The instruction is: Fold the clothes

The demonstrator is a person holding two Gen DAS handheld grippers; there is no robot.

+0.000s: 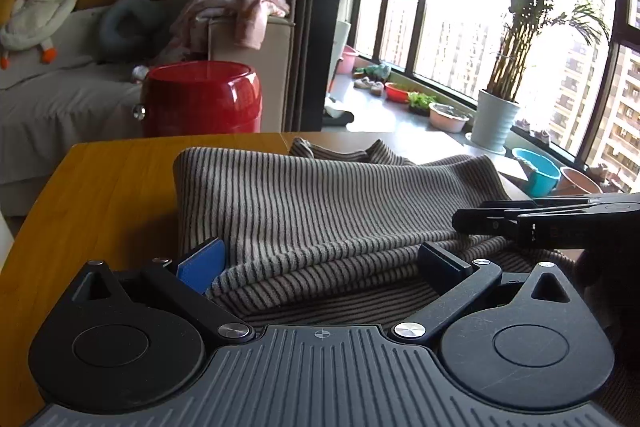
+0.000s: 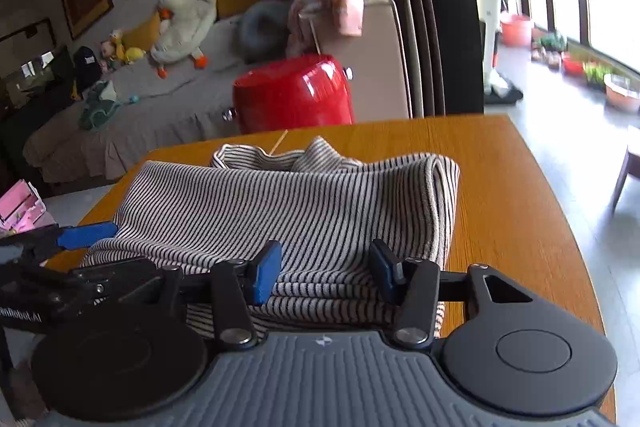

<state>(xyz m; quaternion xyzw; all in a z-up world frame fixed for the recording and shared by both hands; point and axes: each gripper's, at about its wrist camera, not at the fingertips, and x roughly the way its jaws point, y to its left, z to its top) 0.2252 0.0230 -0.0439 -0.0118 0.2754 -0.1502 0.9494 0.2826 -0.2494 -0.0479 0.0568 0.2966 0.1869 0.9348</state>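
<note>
Garment: we find the folded grey-and-black striped knit garment point(image 1: 320, 203) on the orange wooden table point(image 1: 100, 187), long axis left-right, collar end away from us.
Left gripper point(image 1: 320, 265): we see it spread wide, fingers straddling the near folded edge.
Right gripper point(image 2: 324, 273): we see it part-open, blue pads point(image 2: 264, 277) flanking the same edge.

Only one bit of writing shows. In the right wrist view, small white letters run along the black body of the left gripper point(image 2: 86, 241), at the far left edge. The start is cut off and the letters are blurry; they may end in "AI". No other words or numbers can be read.
</note>
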